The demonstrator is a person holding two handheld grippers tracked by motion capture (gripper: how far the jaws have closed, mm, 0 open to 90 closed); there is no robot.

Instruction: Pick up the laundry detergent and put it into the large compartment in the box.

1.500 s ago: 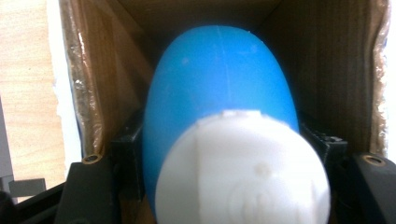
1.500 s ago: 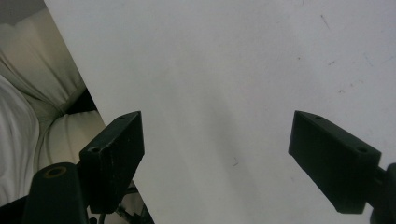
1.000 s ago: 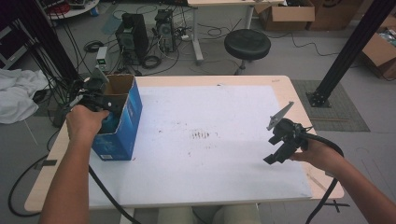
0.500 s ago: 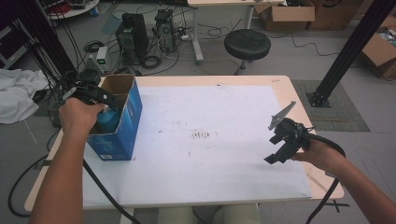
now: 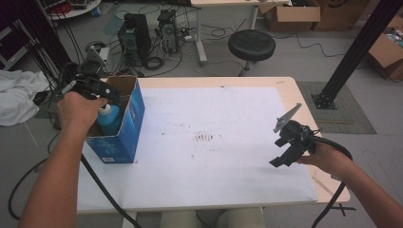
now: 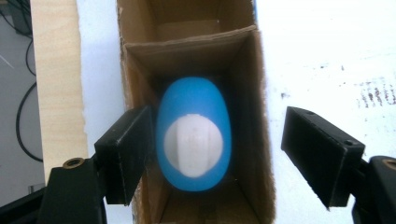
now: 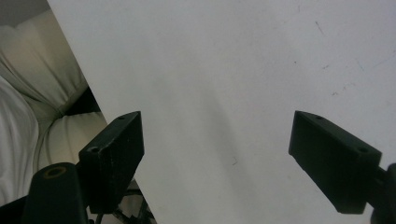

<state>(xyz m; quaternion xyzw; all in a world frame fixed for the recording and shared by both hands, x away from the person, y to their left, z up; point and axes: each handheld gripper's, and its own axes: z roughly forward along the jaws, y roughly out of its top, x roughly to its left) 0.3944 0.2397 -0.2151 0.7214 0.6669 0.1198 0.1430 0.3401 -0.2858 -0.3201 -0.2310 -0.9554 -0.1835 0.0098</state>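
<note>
Blue plastic, smooth and egg-shaped from above, sits at the middle of your left gripper view: a bottle point(image 6: 194, 135) with a ribbed white cap point(image 6: 193, 144) stands upright in the near compartment of a cardboard box point(image 6: 252, 93). A cardboard divider crosses the box just above it in that view, and the far compartment looks empty. Your left gripper point(image 6: 219, 154) hangs right over the bottle with its jaws spread wide and holding nothing; the left jaw is close beside the bottle's flank, while the right jaw sits outside the box wall, over the white table point(image 6: 327, 46). That straddle reads as either lining up for a grab or backing off after a drop; I cannot tell which.

In the high view the box point(image 5: 124, 128) shows glossy blue printed sides and raw brown flaps, standing at the left of the frame on the matte white tabletop point(image 5: 214, 161), which carries faint dark scuffs near its centre. Your right gripper point(image 5: 287, 149) waits at the lower right of that frame, jaws wide apart and empty, angled down over bare table, presumably parked clear of the work.
</note>
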